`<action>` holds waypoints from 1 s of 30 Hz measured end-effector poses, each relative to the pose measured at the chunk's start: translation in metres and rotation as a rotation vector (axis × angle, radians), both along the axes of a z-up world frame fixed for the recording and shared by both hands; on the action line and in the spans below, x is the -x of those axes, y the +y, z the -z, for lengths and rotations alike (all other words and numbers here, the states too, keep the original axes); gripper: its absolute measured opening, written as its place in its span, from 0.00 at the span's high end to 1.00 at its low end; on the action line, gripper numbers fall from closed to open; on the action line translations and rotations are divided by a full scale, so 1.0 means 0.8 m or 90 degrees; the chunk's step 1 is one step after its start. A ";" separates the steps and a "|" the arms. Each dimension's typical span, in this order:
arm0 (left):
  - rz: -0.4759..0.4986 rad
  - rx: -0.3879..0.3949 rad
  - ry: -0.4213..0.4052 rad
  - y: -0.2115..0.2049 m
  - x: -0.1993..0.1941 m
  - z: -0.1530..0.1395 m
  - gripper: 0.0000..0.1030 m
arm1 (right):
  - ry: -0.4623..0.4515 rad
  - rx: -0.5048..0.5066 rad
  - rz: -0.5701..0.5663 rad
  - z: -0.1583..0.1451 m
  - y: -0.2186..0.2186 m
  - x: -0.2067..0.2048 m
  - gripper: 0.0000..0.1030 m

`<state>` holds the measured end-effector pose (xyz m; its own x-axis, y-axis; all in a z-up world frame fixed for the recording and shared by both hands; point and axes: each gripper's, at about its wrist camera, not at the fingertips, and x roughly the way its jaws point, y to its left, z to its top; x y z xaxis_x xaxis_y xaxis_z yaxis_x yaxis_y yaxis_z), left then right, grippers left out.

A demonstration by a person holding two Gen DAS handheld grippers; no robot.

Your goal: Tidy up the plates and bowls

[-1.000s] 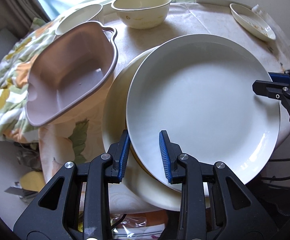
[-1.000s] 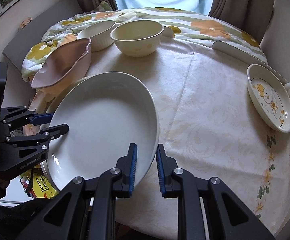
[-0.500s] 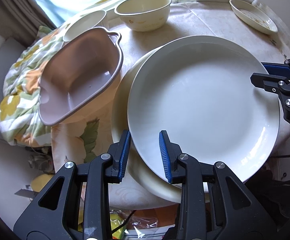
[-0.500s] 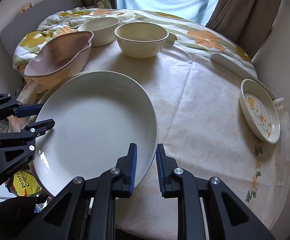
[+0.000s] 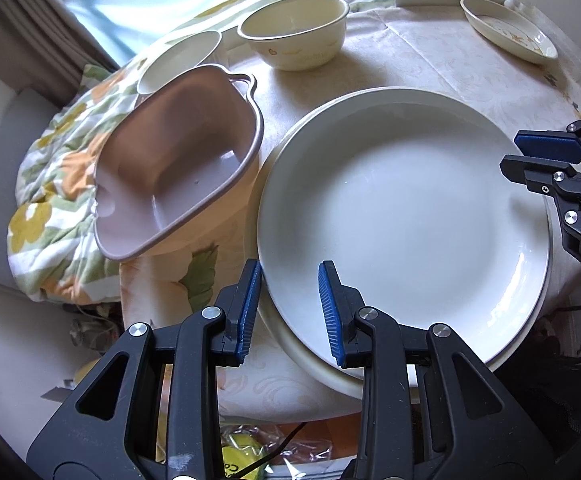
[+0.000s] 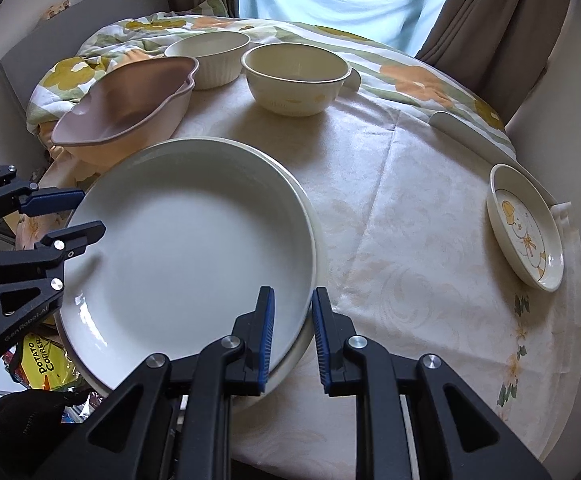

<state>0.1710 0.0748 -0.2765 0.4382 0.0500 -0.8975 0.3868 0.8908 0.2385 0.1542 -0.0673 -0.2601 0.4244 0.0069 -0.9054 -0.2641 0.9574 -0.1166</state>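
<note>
**Both tongs clamped on one white plate**

Left gripper (image 5: 290,312) nearly closed, pads pinching the white plate (image 5: 402,216) at its rim on the table's left edge. Right gripper (image 6: 293,334) narrowed likewise, gripping the opposite rim of that plate. Held directly over a second cream plate (image 6: 316,240) near the table's front left edge; touching or just above, cannot tell. Beside it at the left edge, a tilted pink dish (image 5: 170,172). Toward the far edge, a cream bowl (image 6: 296,78) and a ribbed white bowl (image 6: 210,56). At the right edge, a small picture plate (image 6: 526,236).
</note>
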 end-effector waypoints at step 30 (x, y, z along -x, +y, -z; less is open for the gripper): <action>0.248 0.302 -0.154 -0.158 -0.082 -0.212 0.00 | -0.195 -0.146 0.372 -0.174 -0.212 0.077 0.03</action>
<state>0.2370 -0.0516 -0.1065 0.5359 -0.5300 -0.6572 0.6871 0.7261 -0.0252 0.0925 -0.2366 -0.1210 0.6524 -0.1238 -0.7477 0.3140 0.9421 0.1180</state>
